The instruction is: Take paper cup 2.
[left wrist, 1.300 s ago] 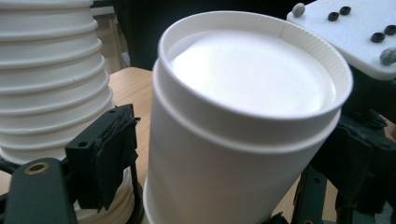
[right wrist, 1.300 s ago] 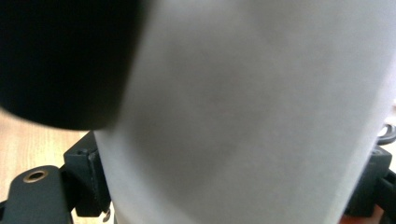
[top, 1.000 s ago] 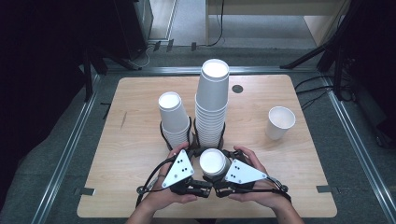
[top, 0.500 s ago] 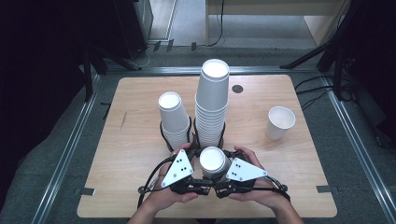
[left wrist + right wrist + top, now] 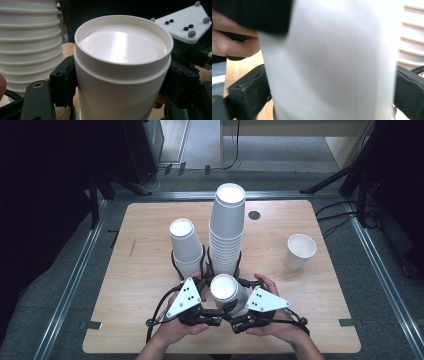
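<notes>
Held cup: an upside-down white paper cup [image 5: 226,292] stands between the two sets of fingers at the near edge of the counter [image 5: 140,245], base up; it seems to be nested cups, as a ridge runs round it below the top.
Left gripper [image 5: 202,301]: its fingers [image 5: 62,83] have just been closing and now press on the cup's sides, one black pad flat against the wall in the left gripper view.
Right gripper [image 5: 239,306]: its fingers [image 5: 249,93] have just been opening; in the right gripper view they stand either side of the cup, and through the blur I cannot tell whether the pads touch it.
Tall stack [image 5: 227,232]: upturned cups just beyond the fingertips, close behind the held cup.
Short stack [image 5: 186,245]: just beyond the left fingers, beside the tall stack.
Single cup [image 5: 299,251]: mouth up, well away from the right fingers, off to their outer side.
Hands: one hand [image 5: 175,330] grips the left gripper, the other hand [image 5: 280,327] the right.
</notes>
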### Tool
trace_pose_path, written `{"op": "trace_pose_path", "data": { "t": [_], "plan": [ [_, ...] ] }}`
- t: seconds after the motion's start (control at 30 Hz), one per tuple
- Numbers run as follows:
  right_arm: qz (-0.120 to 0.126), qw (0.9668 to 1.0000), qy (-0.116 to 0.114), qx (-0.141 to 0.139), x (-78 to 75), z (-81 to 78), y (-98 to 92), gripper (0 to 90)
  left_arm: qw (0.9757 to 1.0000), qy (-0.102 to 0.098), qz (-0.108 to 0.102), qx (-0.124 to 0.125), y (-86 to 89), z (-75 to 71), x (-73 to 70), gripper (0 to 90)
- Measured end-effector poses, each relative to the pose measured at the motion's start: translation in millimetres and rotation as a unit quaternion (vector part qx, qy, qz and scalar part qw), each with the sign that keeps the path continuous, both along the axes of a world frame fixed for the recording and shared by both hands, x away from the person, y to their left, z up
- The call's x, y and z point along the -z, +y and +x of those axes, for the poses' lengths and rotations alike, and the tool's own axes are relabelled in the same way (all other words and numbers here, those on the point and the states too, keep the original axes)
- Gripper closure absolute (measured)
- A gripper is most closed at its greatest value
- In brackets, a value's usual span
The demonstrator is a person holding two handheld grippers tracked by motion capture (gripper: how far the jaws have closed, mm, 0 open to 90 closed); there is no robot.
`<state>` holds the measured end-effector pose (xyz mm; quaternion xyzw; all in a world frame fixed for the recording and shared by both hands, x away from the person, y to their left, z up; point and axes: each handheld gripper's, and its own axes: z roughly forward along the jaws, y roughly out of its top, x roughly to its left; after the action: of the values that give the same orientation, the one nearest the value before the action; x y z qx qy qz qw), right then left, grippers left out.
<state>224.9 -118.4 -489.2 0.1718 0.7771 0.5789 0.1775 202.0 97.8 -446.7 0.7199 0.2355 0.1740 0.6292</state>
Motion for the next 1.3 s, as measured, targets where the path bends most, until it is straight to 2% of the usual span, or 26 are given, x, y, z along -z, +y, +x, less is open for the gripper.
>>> {"op": "trace_pose_path", "data": {
  "t": [0.1,0.33,0.4,0.47,0.6,0.7,0.83,1.03,1.3],
  "plan": [
    [0.02,0.9998,0.004,0.001,-0.2,0.3,-3.6,0.0,0.9999,-0.002,-0.011,-0.01,4.8,0.7,-2.9,22.7],
    [0.055,0.9982,0.023,0.005,4.4,5.6,-9.2,0.0,0.9983,0.001,-0.052,-0.026,17.5,2.8,-8.9,22.9],
    [0.061,0.9978,0.026,0.005,4.2,5.7,-9.3,0.0,0.9976,0.004,-0.064,-0.025,19.8,3.4,-9.6,23.0],
    [0.068,0.9973,0.027,0.003,4.4,5.2,-8.2,0.0,0.9961,0.008,-0.085,-0.019,22.0,3.7,-9.8,23.0],
    [0.092,0.995,0.039,-0.004,3.3,5.3,-7.1,0.0,0.9947,0.009,-0.101,-0.019,22.2,3.5,-8.8,23.0],
    [0.1,0.9941,0.042,-0.006,1.6,5.1,-6.9,0.0,0.9938,0.012,-0.11,-0.012,22.2,3.4,-8.6,22.9],
    [0.1,0.9944,0.036,-0.002,-0.4,4.3,-5.6,0.0,0.993,0.018,-0.116,-0.009,20.7,3.5,-7.7,23.0],
    [0.095,0.9953,0.008,0.016,-6.9,0.2,-1.3,0.0,0.9926,0.024,-0.119,-0.003,18.8,3.8,-6.2,23.0],
    [0.102,0.9938,-0.019,0.04,-11.9,-6.3,6.0,0.0,0.9911,0.031,-0.13,0.001,19.2,4.5,-6.0,23.0]
  ]
}}
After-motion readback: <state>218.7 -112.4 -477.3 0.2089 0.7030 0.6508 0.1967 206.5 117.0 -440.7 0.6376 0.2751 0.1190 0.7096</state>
